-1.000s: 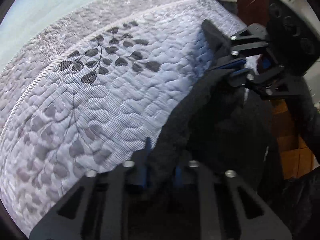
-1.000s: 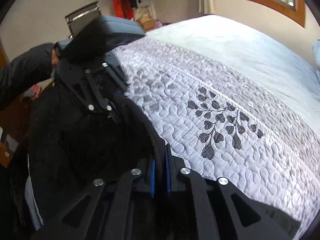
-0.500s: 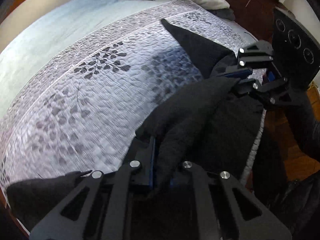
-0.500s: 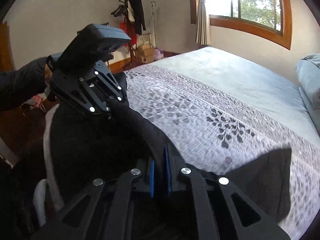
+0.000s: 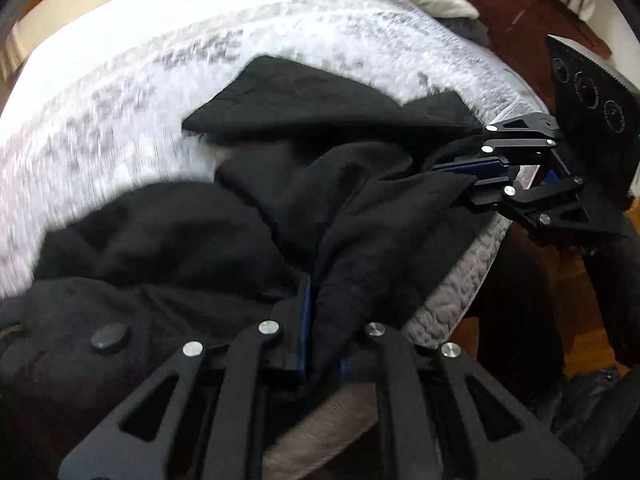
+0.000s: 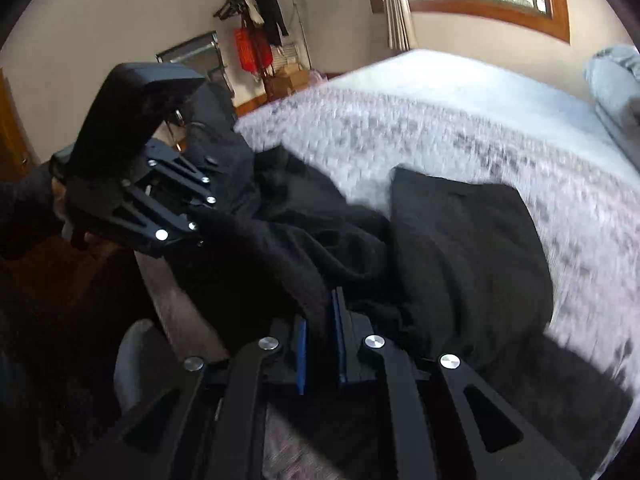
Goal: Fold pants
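Left wrist view: the black pants [image 5: 288, 216], a second ago hanging off the bed's near edge, now lie flung across the quilt [image 5: 120, 92]. Left gripper [image 5: 320, 320] and right gripper [image 5: 472, 178] both stay clamped on cloth, ready for smoothing flat.
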`<state>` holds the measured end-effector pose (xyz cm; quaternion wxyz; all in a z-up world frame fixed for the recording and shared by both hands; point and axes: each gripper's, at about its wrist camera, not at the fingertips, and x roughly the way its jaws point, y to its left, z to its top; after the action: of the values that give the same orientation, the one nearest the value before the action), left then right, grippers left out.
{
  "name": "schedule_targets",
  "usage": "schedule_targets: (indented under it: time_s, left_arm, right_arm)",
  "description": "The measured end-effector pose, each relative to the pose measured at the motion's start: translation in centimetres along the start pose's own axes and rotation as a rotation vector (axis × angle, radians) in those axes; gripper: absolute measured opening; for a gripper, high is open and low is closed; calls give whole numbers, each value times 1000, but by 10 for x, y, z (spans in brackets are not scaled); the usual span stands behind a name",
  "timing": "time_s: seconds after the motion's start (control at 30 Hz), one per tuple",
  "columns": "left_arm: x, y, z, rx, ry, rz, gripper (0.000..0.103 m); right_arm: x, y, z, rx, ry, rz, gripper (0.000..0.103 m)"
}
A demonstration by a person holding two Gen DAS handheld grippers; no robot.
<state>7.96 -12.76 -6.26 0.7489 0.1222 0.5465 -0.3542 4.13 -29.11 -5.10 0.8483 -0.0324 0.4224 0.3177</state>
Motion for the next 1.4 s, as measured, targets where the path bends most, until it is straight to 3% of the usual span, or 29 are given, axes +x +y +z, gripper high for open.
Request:
schedule_targets:
  time_s: [0.1,0.3,0.5,0.57,0.6,0.63,0.7,0.77,0.87,0.97,1.1,1.17,1.2,1.4]
  left_arm:
    - [21,0,-22,-94,7,4,11]
    - [42,11,-54,-208,-53,-4,13]
    - [28,16,-55,-218,-69,-45,14]
    - [22,21,-57,-242,-64,-84,16]
    - [21,22,-59,-256,-57,-97,19]
    - [18,24,-61,-278,-53,-116,20]
    - [12,27,-65,-317,-50,-160,37]
    - [5,27,-69,-356,-39,-185,42]
    - [-20,22,-78,-363,-97,-233,80]
    - [-49,21,-81,-355,-172,-219,86]
    - [-68,41,-84,-425,-226,-63,90]
    - [-67,56,-81,-471,-217,106,90]
    - [-68,62,-81,-483,-219,143,90]
    - [-68,91,-89,-553,-234,369,90]
  right_arm:
    - [16,5,-17,24,55,-1,11]
    - [39,7,-50,109,126,18,13]
    - [30,6,-45,155,118,47,20]
    - [20,11,-38,157,109,95,50]
    - [11,13,-31,165,82,137,70]
    - [2,15,-27,168,52,152,76]
    - [-12,15,-21,172,14,159,76]
    - [-25,9,-14,218,-26,121,76]
    - [-29,7,0,233,-44,62,76]
    - [-21,5,23,258,-45,-21,76]
    - [20,3,64,254,19,-208,76]
    - [45,-1,79,265,69,-278,75]
    - [63,-5,88,277,107,-316,75]
    - [130,-25,93,328,244,-430,74]
